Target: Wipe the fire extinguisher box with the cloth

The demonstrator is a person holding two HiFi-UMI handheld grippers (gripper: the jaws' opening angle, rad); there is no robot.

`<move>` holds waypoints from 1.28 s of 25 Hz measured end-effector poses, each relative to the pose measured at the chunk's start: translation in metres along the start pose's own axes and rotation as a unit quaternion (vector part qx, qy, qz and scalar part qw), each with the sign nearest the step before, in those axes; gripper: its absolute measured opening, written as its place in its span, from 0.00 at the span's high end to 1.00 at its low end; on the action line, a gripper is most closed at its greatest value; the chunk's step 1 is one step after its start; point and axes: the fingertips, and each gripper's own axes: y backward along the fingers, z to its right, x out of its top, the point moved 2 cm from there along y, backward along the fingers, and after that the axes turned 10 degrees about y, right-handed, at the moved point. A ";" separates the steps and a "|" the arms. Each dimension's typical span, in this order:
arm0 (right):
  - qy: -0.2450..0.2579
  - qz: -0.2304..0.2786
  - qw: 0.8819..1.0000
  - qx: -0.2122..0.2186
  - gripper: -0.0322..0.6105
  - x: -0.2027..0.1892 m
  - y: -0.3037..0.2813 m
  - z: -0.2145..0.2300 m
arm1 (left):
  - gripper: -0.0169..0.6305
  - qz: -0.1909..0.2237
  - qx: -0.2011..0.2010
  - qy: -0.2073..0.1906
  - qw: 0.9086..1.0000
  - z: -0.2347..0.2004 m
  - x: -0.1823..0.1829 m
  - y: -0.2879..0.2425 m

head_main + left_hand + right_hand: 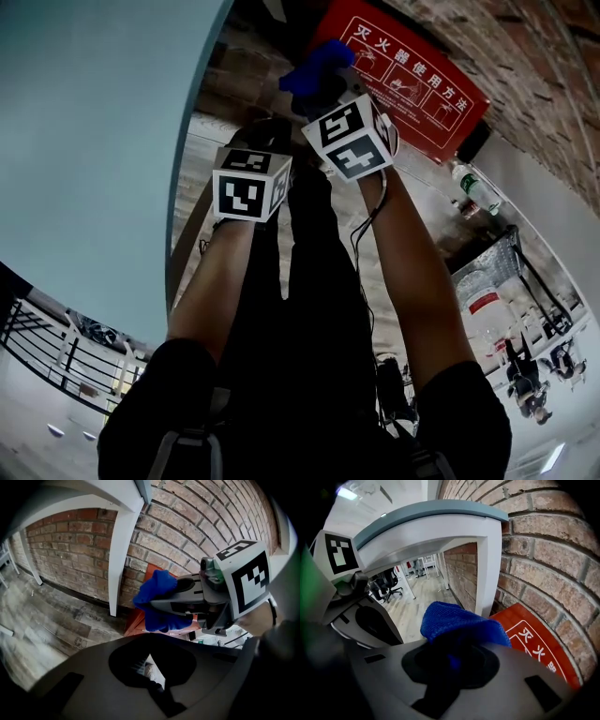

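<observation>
The red fire extinguisher box (pixel 427 89) with white Chinese print stands on the floor against a brick wall; it also shows as the red box (pixel 534 644) and the red box (pixel 135 623). A bunched blue cloth (pixel 314 70) sticks out of my right gripper (pixel 326 86), which is shut on it just in front of the box's left end. In the right gripper view the cloth (pixel 454 620) rises from the gripper (pixel 454 651). My left gripper (pixel 265 141) hangs to the left, shut and holding nothing. From the left gripper view the right gripper (pixel 176 603) and cloth (pixel 157 597) fill the middle.
A white desk leg (pixel 119 559) stands left of the box, under a teal-topped desk (pixel 94 141). A plastic bottle (pixel 473 192) lies right of the box, and a wire cart (pixel 492 272) beyond it. The brick wall (pixel 543 555) backs everything. Office chairs (pixel 386 588) stand further off.
</observation>
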 end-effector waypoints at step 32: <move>-0.234 -0.053 0.959 -0.151 0.80 -0.236 0.176 0.048 | 0.97 -0.061 -0.038 -0.087 0.994 0.088 -0.030 -0.045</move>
